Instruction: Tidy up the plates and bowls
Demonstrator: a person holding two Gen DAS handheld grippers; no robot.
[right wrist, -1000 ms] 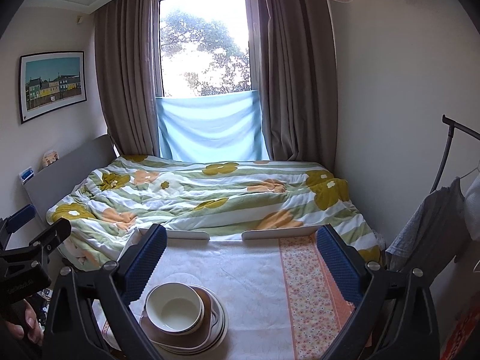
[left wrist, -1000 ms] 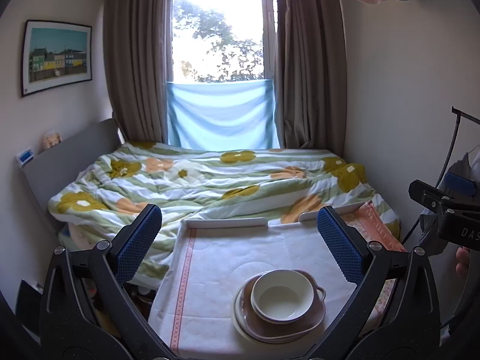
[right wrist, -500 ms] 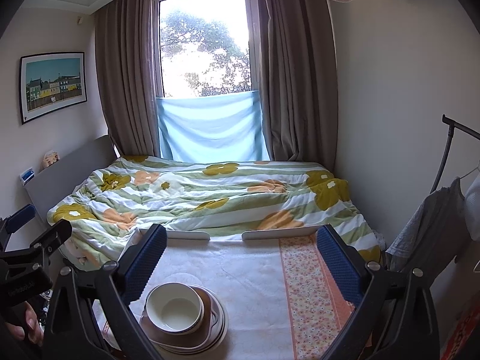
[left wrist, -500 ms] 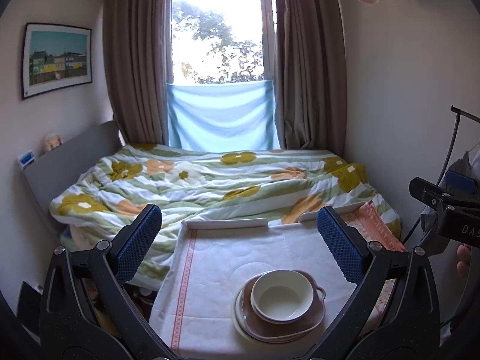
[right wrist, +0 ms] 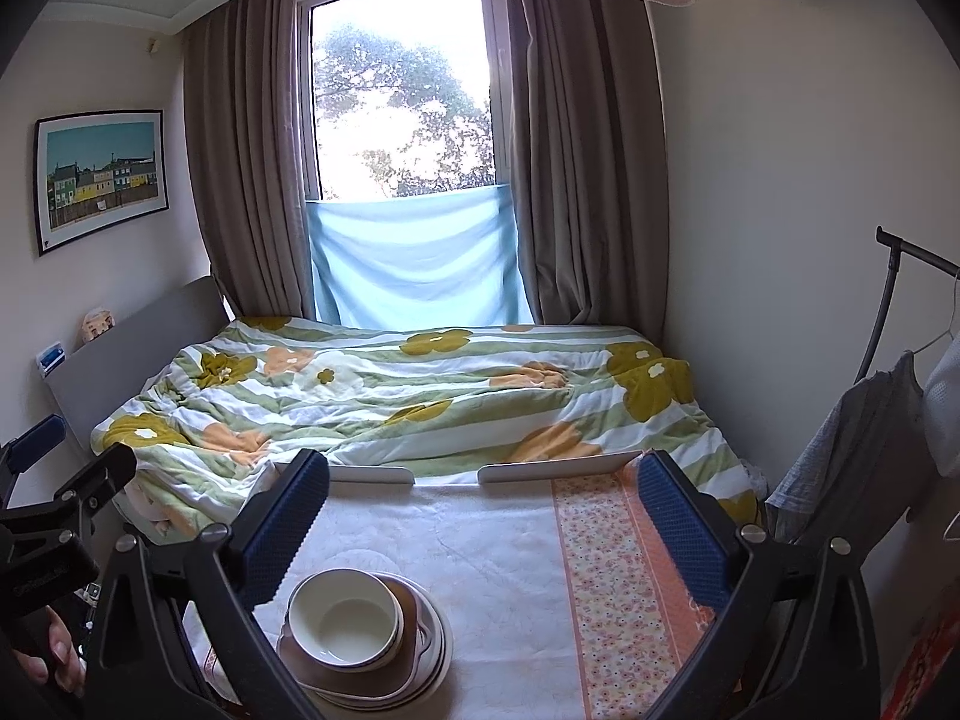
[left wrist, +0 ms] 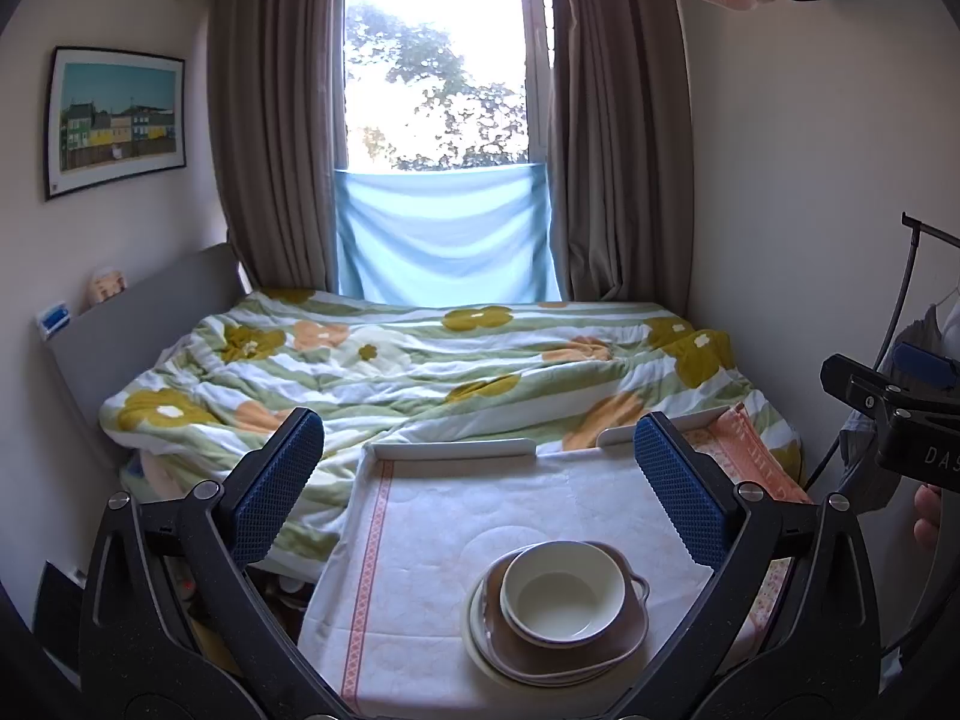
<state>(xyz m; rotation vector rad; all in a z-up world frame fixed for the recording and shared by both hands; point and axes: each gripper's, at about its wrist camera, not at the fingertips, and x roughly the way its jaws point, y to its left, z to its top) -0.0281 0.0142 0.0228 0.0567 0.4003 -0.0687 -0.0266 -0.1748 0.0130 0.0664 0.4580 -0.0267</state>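
The left gripper (left wrist: 480, 474) hangs above the near left part of the cloth-covered surface (left wrist: 432, 516), its blue-padded fingers (left wrist: 276, 486) spread wide and pinching nothing. Just to its right and below sits the task's whole load: a cream bowl (left wrist: 561, 591) nested in a brown handled dish (left wrist: 624, 630), which rests on a pale plate (left wrist: 480, 642), all stacked near the front edge of the surface. The stack looks finished, or nearly so.

The risk on this side is the closeness of that front edge. A gripper coming down to nudge or lift the stack could push the plate toward the person and off the surface, and the cloth could slide with it, since its left hem hangs loose over the side.

The bowl's rim is thick and smooth; a pinch on one side alone would likely tilt it and rock the brown dish underneath. The dish's small handle (left wrist: 639, 585) sticks out to the right, where a passing finger could catch it.

Further right, the right gripper (right wrist: 483, 510) is likewise spread open and empty, with the stack low on its left, close beside its left finger (right wrist: 285, 525). Swinging inward from there could clip the bowl. Both grippers converging on one small stack could also knock into each other.

At the far right a clothes rack (right wrist: 900, 276) with hanging garments stands close by, a possible snag for a wide swing of the right arm.
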